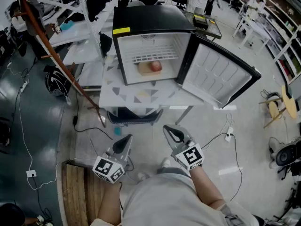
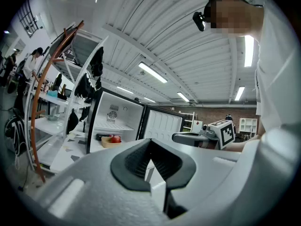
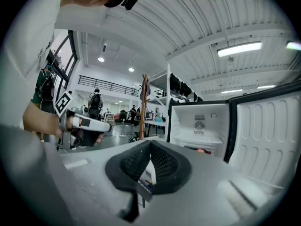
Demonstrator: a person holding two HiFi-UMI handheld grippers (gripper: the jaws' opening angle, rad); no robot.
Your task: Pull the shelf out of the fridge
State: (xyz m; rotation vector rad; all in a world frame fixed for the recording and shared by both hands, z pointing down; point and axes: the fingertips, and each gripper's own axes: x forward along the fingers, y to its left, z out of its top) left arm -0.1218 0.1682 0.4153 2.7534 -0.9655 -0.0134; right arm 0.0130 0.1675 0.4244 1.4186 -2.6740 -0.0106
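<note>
The left gripper (image 1: 126, 141) and the right gripper (image 1: 169, 132) both have their jaws pressed together on nothing, held over the pale floor (image 1: 155, 124), well apart from the fridge (image 1: 146, 25). This small black fridge stands on a white table (image 1: 117, 95) flecked with grey triangles, its door (image 1: 218, 74) swung wide. The wire shelf (image 1: 155, 56) sits inside, above an apple (image 1: 155, 66) on a tan tray (image 1: 143, 69). Cables (image 1: 21, 126) trail over the floor beside a wooden pallet (image 1: 80, 192)
</note>
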